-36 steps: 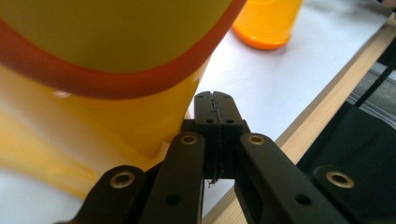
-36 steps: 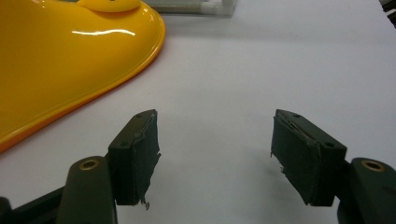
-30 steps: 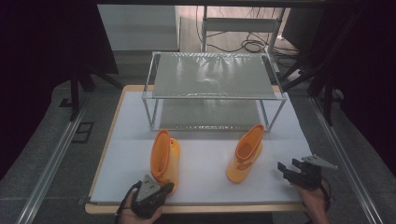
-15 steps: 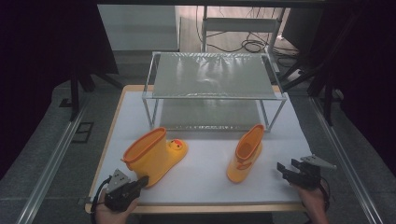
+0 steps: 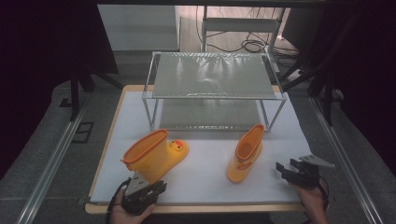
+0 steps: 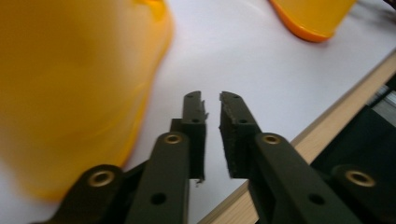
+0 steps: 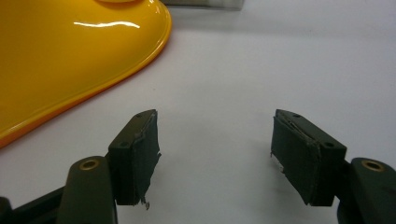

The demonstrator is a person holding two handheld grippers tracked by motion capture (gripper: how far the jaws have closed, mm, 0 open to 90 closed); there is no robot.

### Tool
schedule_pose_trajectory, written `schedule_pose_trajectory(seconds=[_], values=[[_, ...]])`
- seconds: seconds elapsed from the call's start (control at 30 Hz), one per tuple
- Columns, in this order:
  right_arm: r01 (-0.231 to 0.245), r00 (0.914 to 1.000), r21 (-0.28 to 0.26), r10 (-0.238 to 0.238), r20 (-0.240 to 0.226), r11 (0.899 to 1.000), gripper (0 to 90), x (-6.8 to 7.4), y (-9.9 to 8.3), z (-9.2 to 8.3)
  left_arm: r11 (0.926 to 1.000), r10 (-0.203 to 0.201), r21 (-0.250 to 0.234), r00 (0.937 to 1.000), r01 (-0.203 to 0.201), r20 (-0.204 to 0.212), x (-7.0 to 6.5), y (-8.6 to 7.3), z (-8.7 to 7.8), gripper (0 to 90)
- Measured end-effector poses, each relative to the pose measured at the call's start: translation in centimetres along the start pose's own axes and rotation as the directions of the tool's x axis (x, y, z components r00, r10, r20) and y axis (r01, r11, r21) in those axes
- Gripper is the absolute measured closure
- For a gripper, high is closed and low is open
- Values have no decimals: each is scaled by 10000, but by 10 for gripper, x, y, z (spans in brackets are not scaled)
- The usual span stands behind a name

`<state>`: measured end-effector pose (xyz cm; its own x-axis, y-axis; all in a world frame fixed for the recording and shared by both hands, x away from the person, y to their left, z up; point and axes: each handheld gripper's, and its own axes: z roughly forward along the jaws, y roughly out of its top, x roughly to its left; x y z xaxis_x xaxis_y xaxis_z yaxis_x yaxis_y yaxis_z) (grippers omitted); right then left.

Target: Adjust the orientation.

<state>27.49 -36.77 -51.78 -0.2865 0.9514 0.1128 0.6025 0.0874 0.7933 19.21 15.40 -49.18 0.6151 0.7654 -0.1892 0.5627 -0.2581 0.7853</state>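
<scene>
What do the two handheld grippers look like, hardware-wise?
Both are black. The left gripper has linkage arms with brass-coloured rivets and frayed dark pads on its fingers. The right gripper is built alike. A grey three-cornered plate tops each, and a black cable trails from the left.

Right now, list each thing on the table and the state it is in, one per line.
Left boot: standing upright, opening up, free of the jaws.
Right boot: lying tipped on the white mat, opening toward the camera.
Wire shelf: standing, nothing on top.
Left gripper: jaws just been opening, a narrow gap, nothing between them.
Right gripper: jaws wide open, nothing between them.
</scene>
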Motion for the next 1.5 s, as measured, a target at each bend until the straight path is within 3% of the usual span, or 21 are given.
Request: schedule_pose_trajectory(seconds=[0.27,0.63,0.67,0.7,0.77,0.8,0.83,0.9,0.97,1.17,1.2,1.37,1.5], values=[[18,10000,-3,-18,72,10000,319,-4,-2,-2,9989,129,445,9977,-159,663,-7,23,23,640],[-70,9999,-59,70,93,10000,318,-7,-1,-6,9942,226,1010,9913,-359,1299,-11,39,32,523],[-88,9999,-61,89,106,9999,318,-7,-2,-5,9930,148,1128,9863,-337,1641,-11,42,35,517],[-88,9999,-61,89,106,9999,318,-7,-2,-5,9930,148,1128,9863,-337,1641,-11,42,35,516],[-67,9999,-4,67,108,10000,318,-7,-2,-5,9893,33,1414,9765,-345,2154,-11,50,39,513],[-62,9999,-1,62,104,10000,318,-7,-2,-4,9893,33,1414,9765,-345,2154,-11,50,39,511],[-68,9999,6,68,96,10000,318,-6,-2,-5,9861,-56,1617,9642,-388,2652,-13,57,41,508],[-55,9999,-16,55,88,10000,318,-6,-2,-5,9809,-172,1891,9485,-453,3164,-16,64,44,498],[-67,9999,-20,67,87,10000,318,-6,-2,-5,9762,-139,2078,9387,-618,3446,-20,74,45,497],[-7,10000,8,7,90,10000,318,-6,-2,-5,9664,-154,2436,9275,-820,3735,-31,99,43,495],[-28,10000,20,28,80,10000,318,-6,-1,-5,9608,-148,2612,9241,-925,3818,-35,110,41,494],[1,10000,9,-2,87,10000,318,-6,-1,-5,9536,-219,2808,9047,-1090,4254,-48,137,40,491],[11,10000,24,-11,74,10000,317,-6,-1,-5,9507,-75,2813,8972,-1305,4415,-60,162,39,492]])
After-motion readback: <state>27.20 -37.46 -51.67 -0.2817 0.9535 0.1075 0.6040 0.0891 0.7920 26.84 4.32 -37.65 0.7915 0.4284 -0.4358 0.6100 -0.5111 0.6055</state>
